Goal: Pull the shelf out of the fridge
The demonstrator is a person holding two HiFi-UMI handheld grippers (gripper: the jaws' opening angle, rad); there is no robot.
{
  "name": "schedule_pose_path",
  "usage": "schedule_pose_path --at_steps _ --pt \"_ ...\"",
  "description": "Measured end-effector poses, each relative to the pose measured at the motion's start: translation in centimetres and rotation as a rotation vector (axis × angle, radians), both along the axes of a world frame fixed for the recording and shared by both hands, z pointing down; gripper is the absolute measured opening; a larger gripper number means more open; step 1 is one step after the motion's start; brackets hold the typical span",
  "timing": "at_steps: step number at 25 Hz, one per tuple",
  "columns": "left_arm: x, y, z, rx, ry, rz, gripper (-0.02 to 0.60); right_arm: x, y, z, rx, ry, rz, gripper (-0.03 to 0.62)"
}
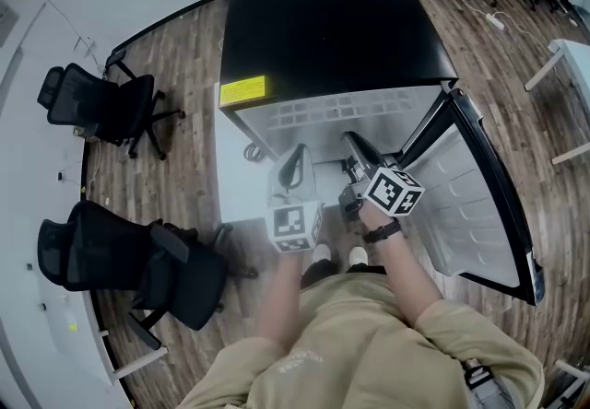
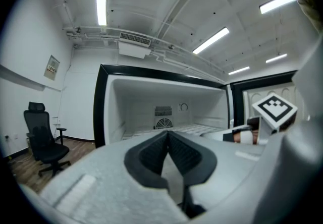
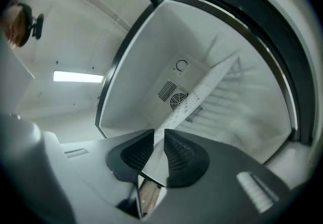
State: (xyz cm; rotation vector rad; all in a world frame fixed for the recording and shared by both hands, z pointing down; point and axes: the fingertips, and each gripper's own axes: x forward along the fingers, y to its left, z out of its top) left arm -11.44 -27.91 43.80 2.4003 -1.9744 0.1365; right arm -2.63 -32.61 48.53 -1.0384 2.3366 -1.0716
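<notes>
shelf (image 3: 208,82) prob light, stiff, slick; grab front lip. R gripper (image 3: 159,131) slightly apart, lined up on it; L gripper (image 2: 167,133) closed, empty.

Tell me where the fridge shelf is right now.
The shelf lies inside the open fridge, at centre in the head view, just beyond the right gripper, with the open door to its right.

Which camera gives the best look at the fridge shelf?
The right gripper view: the shelf runs as a slanted white strip straight up to the right gripper's jaws. The head view shows only its foreshortened grid below the fridge's black top; the left gripper view sees it nearly edge-on, deep inside.
</notes>
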Motion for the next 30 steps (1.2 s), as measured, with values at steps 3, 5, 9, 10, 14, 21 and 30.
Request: schedule_pose_path --at_steps 3,5,9,10,14,21,30 --pt "-0.4 0.2 0.2 -0.009 -0.004 0.002 0.003 -0.3 -0.8 0.1 -0.096 -0.23 0.014 0.11" --pt "-0.8 0.4 0.2 -0.012 -0.005 0.0 0.003 -0.1 -1.6 0.4 -0.168 -0.429 0.048 0.169" --pt "-1.6 0.8 -0.1 -0.007 -0.006 -0.008 0.003 0.0 -3.3 1.5 -0.256 -0.642 0.122 0.243" --pt "-1.8 0.9 -0.2 -0.006 -0.008 -0.01 0.003 -0.2 -3.5 1.7 -0.266 -0.646 0.129 0.247" --pt "-2.6 1.3 -0.7 0.004 -0.007 -0.014 0.003 -1.2 -4.4 1.8 -0.281 -0.646 0.123 0.251" --pt "-3.2 1.4 -0.5 0.0 0.007 -0.012 0.003 -1.2 -6.0 2.3 -0.304 -0.701 0.156 0.205" --pt "-3.1 1.3 -0.3 -0.01 0.028 0.014 0.003 -0.8 -7.9 3.5 -0.329 -0.743 0.2 0.11"
